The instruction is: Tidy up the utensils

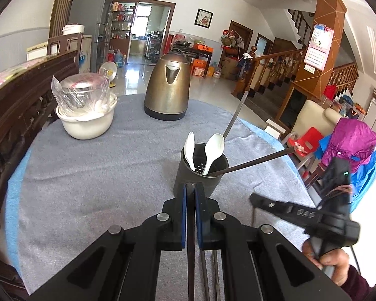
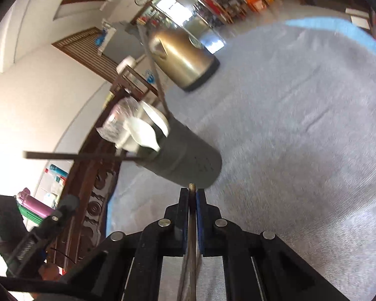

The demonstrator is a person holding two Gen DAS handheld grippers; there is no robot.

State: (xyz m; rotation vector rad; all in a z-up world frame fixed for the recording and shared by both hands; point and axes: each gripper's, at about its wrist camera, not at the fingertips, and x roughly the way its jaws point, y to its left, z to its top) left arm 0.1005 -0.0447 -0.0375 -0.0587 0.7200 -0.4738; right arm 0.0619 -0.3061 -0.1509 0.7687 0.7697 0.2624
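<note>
**Both grippers clamped on chopsticks beside the utensil holder**

Left wrist view: the left gripper point(image 1: 190, 188) has its jaws drawn together on a thin dark chopstick point(image 1: 191, 255) that runs back between the blue pads toward the camera. Just past the fingertips stands the dark grey utensil holder point(image 1: 200, 175), upright on the grey cloth point(image 1: 92, 175) that covers the table. Two white spoons point(image 1: 214, 148) stand in the holder with their bowls up, and two more dark sticks point(image 1: 258, 161) lean out of it toward the right and the far side. Further back on the cloth are a brass-coloured kettle point(image 1: 168, 87) and, to its left, a white bowl point(image 1: 87, 125) bearing a container wrapped in clear plastic. At the lower right the right gripper point(image 1: 257, 198) shows from the side, gripped by a hand point(image 1: 331, 263); its finger ends lie low over the cloth, right of the holder.

Right wrist view: this picture is rolled and blurred. The right gripper point(image 2: 192, 192) is closed tight on a thin stick point(image 2: 192, 238), whose tip shows just beyond the pads. The utensil holder point(image 2: 185, 160) appears close ahead of the fingertips, with the white spoons point(image 2: 143, 133) and dark sticks point(image 2: 75, 156) jutting from its mouth. The kettle point(image 2: 185, 60) stands beyond on the grey cloth point(image 2: 300, 150). The left gripper's body point(image 2: 50, 228) shows at the lower left; its fingertips cannot be made out here.
</note>
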